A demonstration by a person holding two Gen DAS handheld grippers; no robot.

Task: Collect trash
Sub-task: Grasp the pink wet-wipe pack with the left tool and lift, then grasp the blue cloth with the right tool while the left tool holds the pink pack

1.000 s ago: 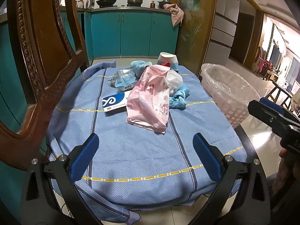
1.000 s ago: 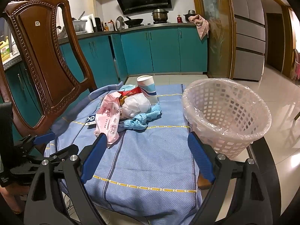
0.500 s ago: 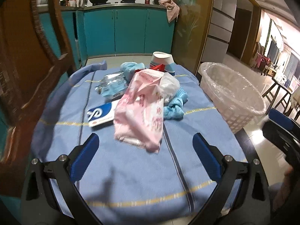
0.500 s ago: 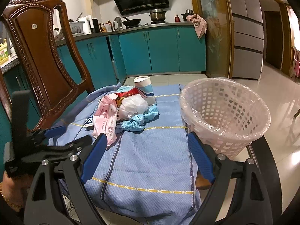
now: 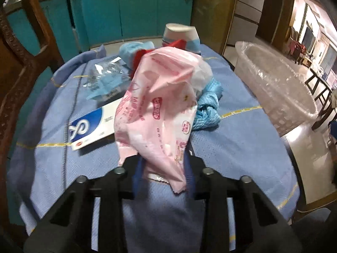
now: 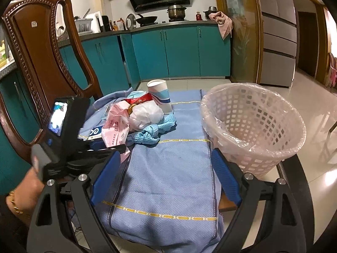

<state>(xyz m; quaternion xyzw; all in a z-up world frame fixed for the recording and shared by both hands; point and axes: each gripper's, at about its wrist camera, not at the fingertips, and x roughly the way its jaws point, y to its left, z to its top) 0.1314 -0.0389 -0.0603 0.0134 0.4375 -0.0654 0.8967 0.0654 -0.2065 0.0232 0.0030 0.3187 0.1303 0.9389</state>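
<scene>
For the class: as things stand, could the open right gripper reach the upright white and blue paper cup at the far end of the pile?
Probably yes: the right gripper is open, bare blue tablecloth lies ahead, and the white and blue paper cup stands exposed on its right side.

Pink bag (image 5: 160,113) hides left gripper (image 5: 163,175) fingertips.

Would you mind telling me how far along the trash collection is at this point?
Nothing looks binned yet: the lined basket appears empty. In hand: the left gripper is shut on the near end of the pink wrapper; the right gripper is open and holds nothing. Left on the blue cloth: the paper cup, white bag, blue rag, blue-and-white box and clear wrapper.
</scene>
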